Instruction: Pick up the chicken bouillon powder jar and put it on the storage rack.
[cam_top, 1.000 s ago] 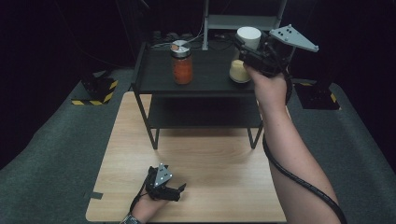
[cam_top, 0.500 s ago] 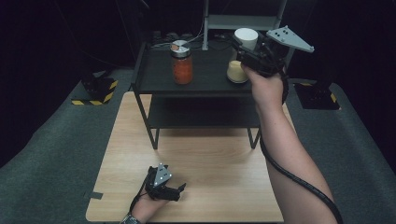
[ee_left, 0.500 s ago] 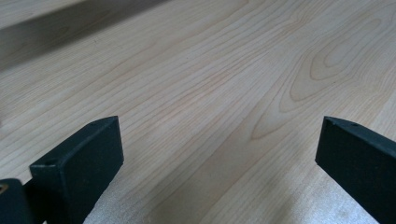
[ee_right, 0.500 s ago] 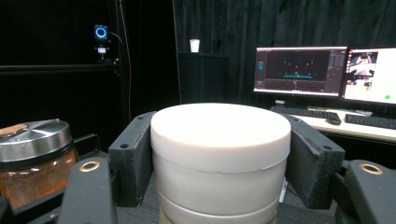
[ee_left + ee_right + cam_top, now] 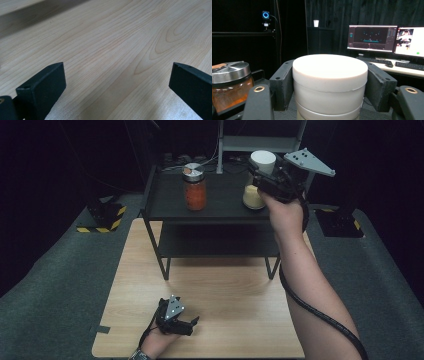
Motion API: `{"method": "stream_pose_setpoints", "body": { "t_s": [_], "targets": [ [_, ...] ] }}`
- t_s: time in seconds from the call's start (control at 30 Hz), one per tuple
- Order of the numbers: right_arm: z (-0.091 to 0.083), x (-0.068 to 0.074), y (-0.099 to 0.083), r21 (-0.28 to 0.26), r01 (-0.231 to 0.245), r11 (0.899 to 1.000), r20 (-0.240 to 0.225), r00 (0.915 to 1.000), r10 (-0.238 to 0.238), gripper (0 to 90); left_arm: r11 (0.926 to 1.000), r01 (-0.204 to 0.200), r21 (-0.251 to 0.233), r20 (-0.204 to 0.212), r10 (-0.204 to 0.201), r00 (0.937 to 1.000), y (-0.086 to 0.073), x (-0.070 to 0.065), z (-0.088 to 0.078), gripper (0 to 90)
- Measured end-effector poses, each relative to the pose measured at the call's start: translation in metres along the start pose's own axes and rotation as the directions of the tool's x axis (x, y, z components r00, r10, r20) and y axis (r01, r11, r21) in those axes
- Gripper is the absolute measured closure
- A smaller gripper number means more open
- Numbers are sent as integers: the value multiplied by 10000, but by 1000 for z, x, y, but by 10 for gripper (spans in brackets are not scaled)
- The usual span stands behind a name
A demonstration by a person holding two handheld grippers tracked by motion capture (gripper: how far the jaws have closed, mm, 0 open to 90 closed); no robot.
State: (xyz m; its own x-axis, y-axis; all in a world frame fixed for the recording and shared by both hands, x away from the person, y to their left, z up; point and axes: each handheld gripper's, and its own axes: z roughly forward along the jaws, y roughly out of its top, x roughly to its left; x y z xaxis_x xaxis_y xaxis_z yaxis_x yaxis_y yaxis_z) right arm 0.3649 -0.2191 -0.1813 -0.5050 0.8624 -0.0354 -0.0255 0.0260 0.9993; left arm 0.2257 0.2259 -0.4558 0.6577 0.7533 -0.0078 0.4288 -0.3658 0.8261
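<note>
A jar with a white lid (image 5: 262,161) and yellowish contents stands on the top of the black shelf (image 5: 220,210) at the right. My right gripper (image 5: 261,174) reaches it from the right, and its jaws hold the white lid (image 5: 329,75) on both sides. These jaws have just been opening a little, with the lid still between the pads. A second jar (image 5: 194,187) with orange contents and a metal lid stands to the left (image 5: 229,85). My left gripper (image 5: 192,322) rests on the wooden table near its front edge, jaws open (image 5: 117,82) over bare wood.
The black two-level shelf stands at the back of the wooden table (image 5: 225,295). Grey carpet surrounds the table. Yellow-and-black striped bases (image 5: 102,217) sit on the floor at left and right. Monitors (image 5: 372,37) and a keyboard lie beyond the shelf.
</note>
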Motion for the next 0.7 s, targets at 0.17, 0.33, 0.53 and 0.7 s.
{"method": "stream_pose_setpoints", "body": {
  "t_s": [0.17, 0.33, 0.53, 0.7],
  "targets": [
    [-1, 1, 3, 149, 19, 9999, -7, 10000, -19, 220, 10000, -10, 14, 5, 10, 10000, 0, 0, 0, 11],
    [-3, 2, 4, 208, 21, 9998, -3, 10000, -21, 148, 10000, -6, 4, 3, 6, 10000, 0, 0, 0, 11],
    [-9, 4, 4, 193, -54, 9998, -24, 10000, 55, 0, 10000, -50, 33, -28, 50, 10000, 1, -1, 0, 11],
    [-15, 8, 1, 138, 6, 9999, -34, 10000, -6, 0, 10000, -87, 29, -47, 87, 10000, 1, -2, 0, 11]
  ]
}}
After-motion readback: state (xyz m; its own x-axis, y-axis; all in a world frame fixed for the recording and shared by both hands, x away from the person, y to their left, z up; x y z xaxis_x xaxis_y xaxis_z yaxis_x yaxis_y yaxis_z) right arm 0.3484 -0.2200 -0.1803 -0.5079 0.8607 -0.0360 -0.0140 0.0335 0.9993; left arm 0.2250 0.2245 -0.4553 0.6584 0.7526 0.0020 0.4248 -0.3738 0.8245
